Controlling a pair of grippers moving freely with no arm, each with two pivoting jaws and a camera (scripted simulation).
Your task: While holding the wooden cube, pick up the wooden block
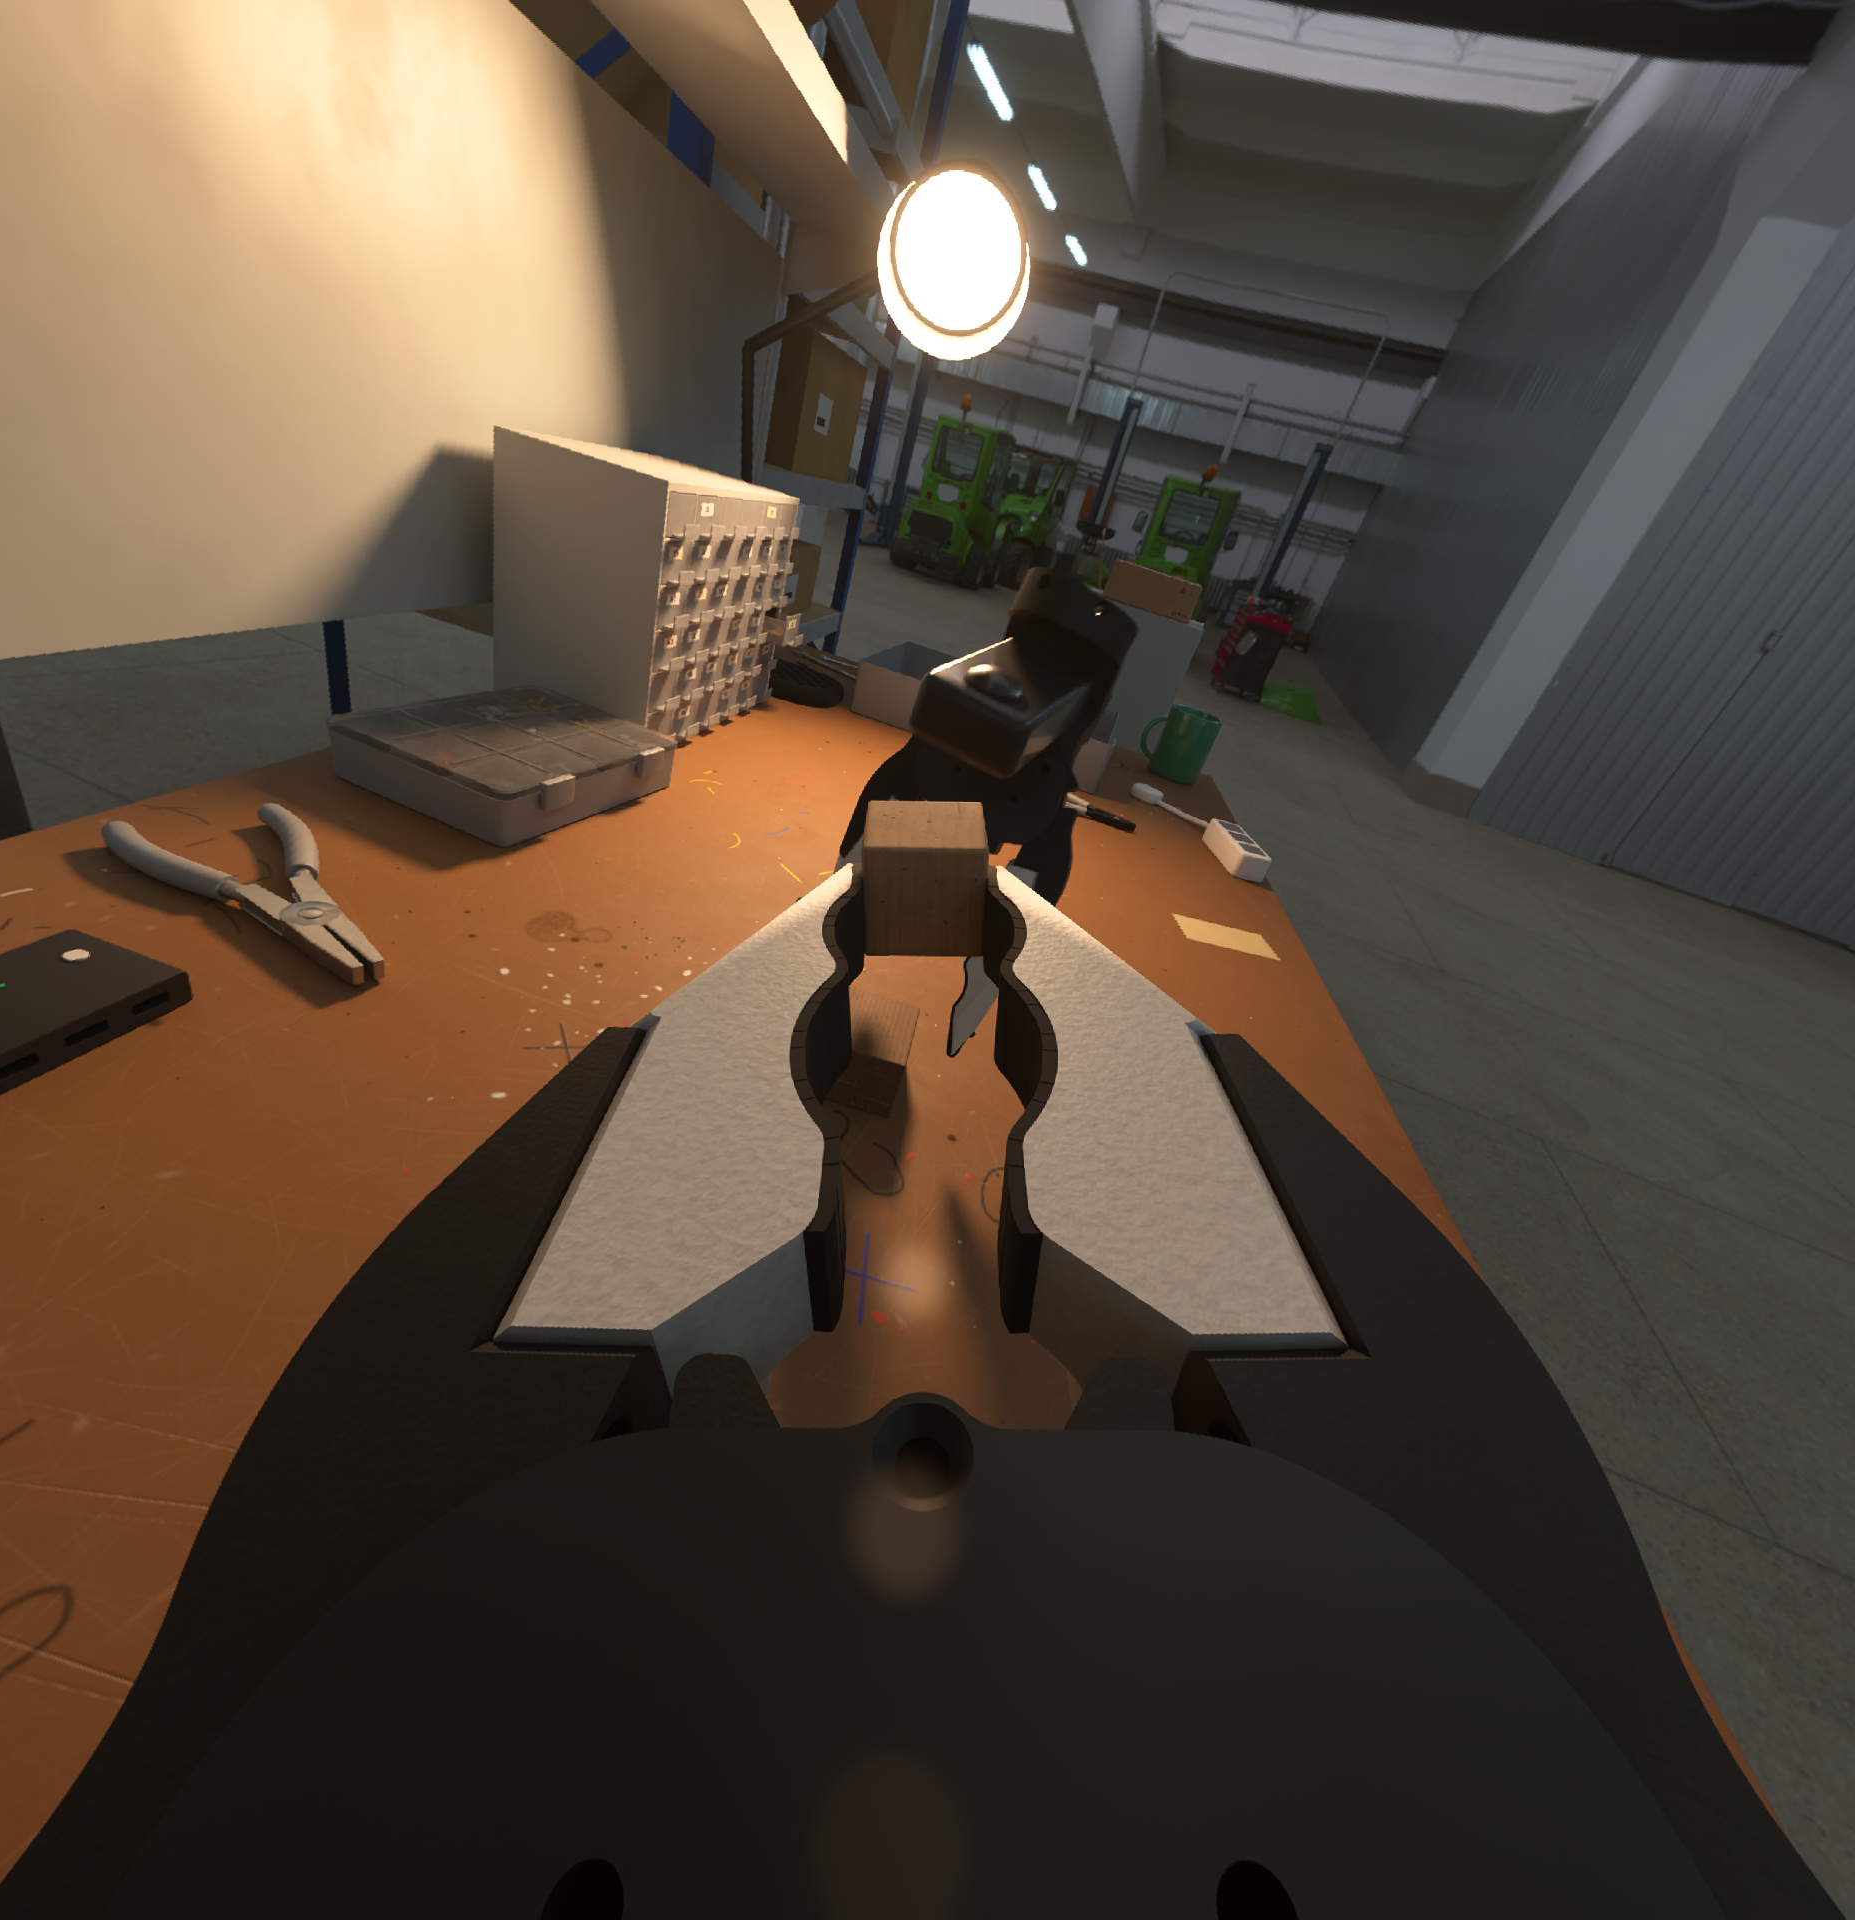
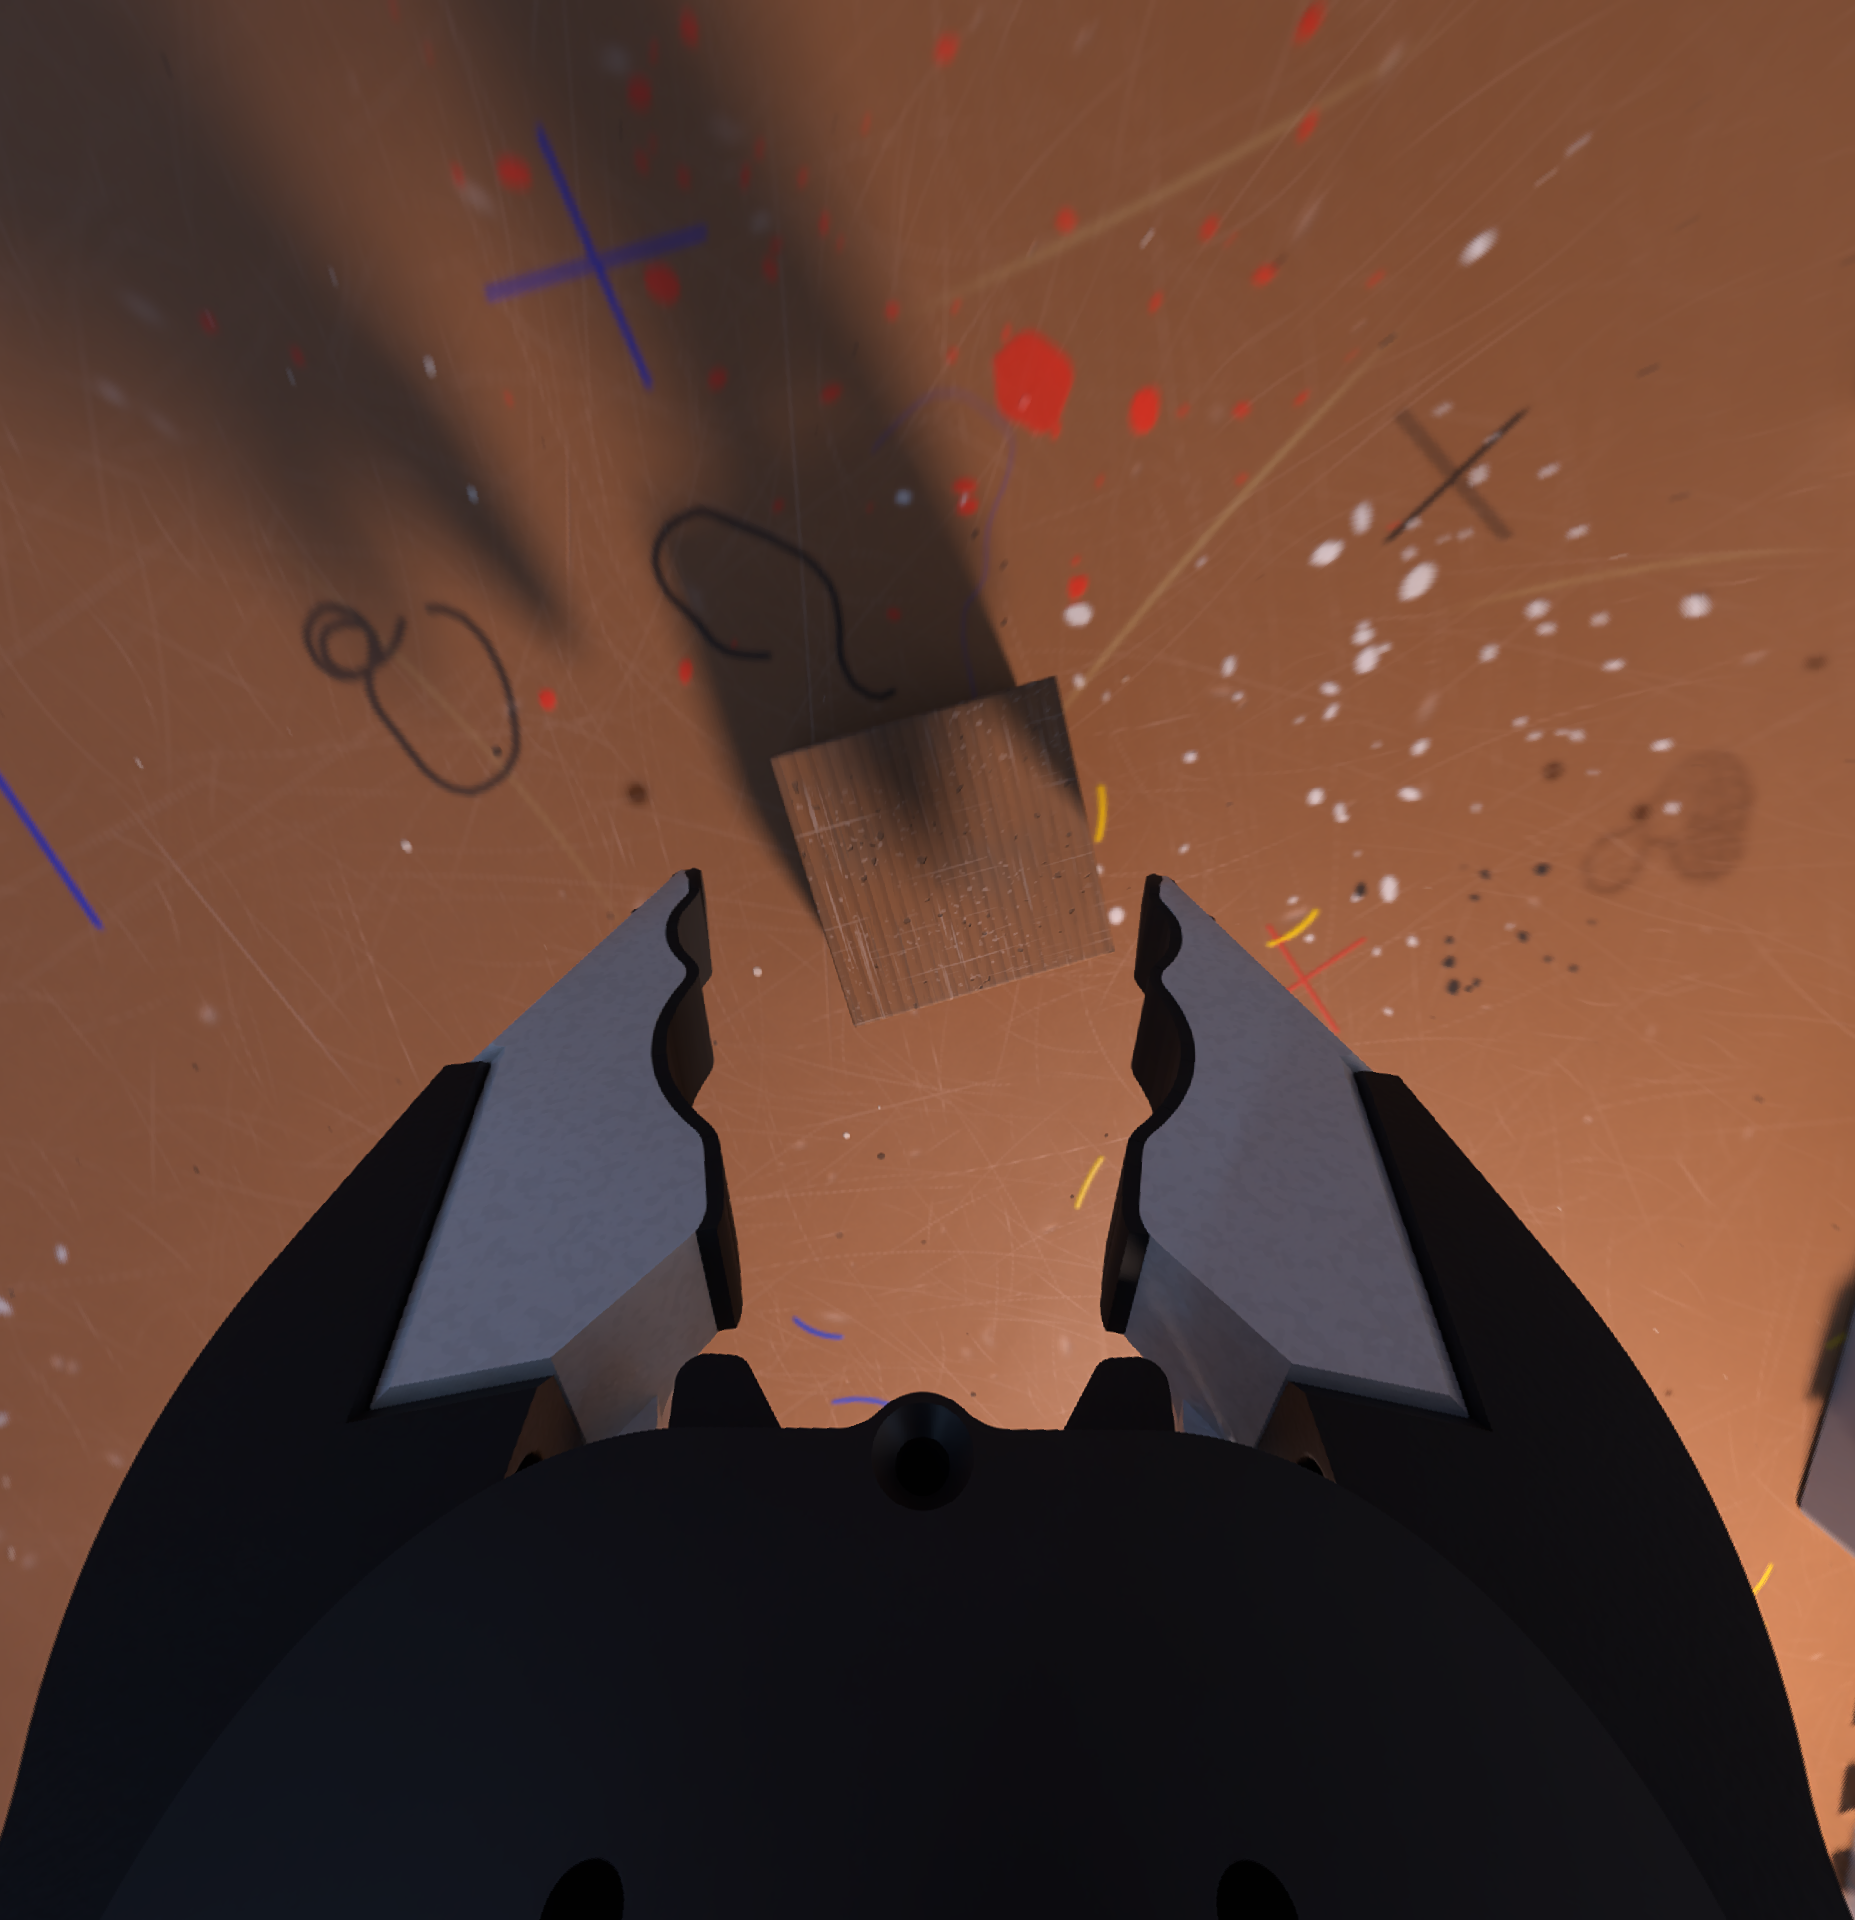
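Observation:
In the left wrist view my left gripper [image 1: 923, 894] is shut on a pale wooden cube [image 1: 923, 878], held at the fingertips above the orange workbench [image 1: 279, 1195]. Below, between the fingers, the wooden block [image 1: 876, 1049] lies on the bench in shadow. The right gripper's black body [image 1: 1006, 707] hangs beyond the cube, pointing down, one fingertip [image 1: 970, 1003] showing near the block. In the right wrist view my right gripper [image 2: 923, 883] is open and empty, looking straight down. The wooden block [image 2: 944, 847] lies flat just ahead of the fingertips, apart from them.
On the bench's left are pliers [image 1: 248, 883], a black device [image 1: 50, 1013], a clear-lidded parts box [image 1: 497, 758] and a grey drawer cabinet [image 1: 642, 582]. A green mug [image 1: 1183, 743], a power strip [image 1: 1235, 847] and a lamp [image 1: 954, 260] are farther back. The bench edge runs on the right.

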